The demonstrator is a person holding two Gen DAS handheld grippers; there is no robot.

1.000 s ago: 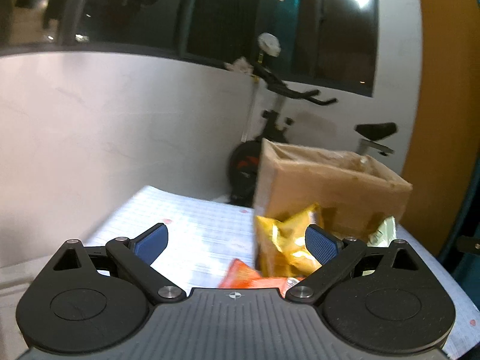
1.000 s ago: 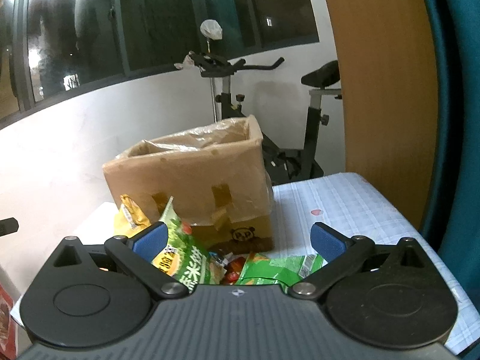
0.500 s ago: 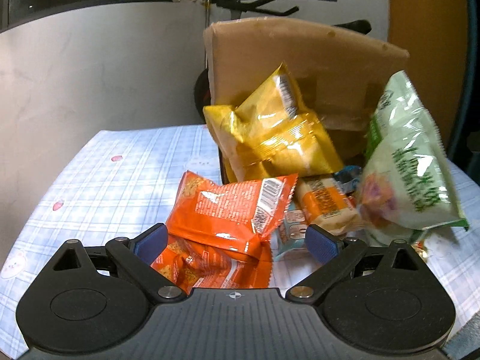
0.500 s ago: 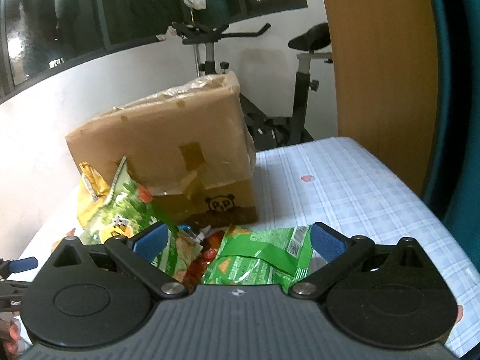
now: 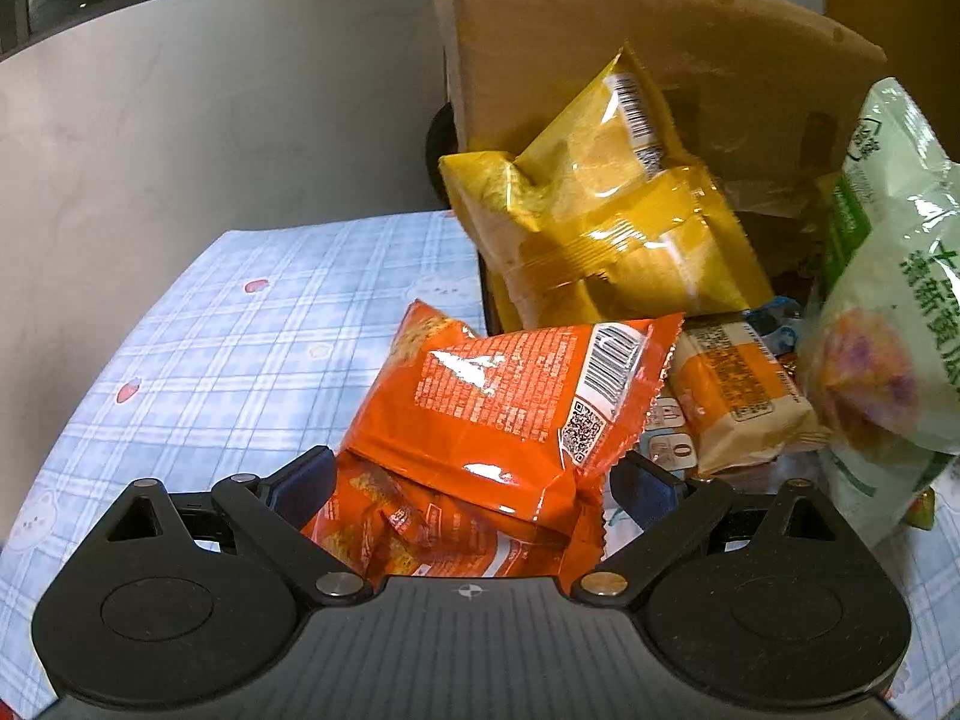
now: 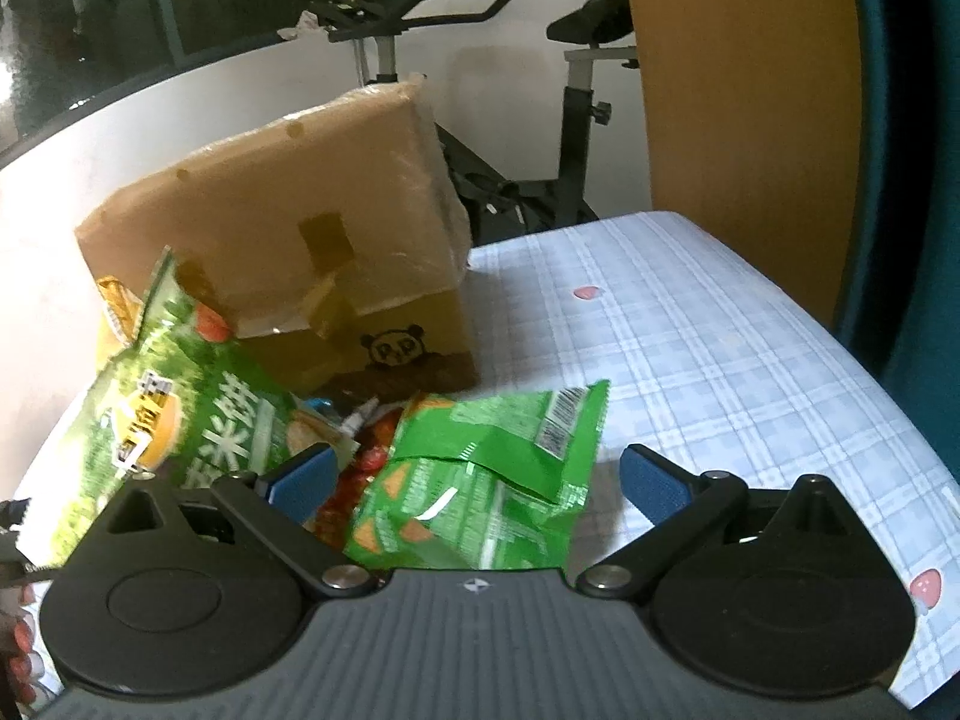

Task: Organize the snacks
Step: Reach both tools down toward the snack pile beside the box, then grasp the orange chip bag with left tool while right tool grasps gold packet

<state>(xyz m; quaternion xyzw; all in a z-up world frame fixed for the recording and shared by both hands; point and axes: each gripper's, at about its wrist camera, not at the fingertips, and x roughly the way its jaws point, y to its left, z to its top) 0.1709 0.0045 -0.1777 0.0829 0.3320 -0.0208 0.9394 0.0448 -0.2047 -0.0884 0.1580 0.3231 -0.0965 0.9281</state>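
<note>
Plaid tablecloth (image 5: 228, 348) | L hand-held gripper (image 5: 474, 483) agape astride orange bag (image 5: 510, 402) | R hand-held gripper (image 6: 474, 477) agape astride green bag (image 6: 480, 480)

Snack packs (image 5: 510, 396) on table (image 5: 240, 324), piled vs box (image 5: 630, 48) front; bike (image 6: 576, 90) behind.

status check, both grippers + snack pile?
Left gripper open, straddling orange snack bag. Right gripper open, straddling small green bag. No grasp yet. Cardboard box behind the pile; yellow bags lean on it.
</note>
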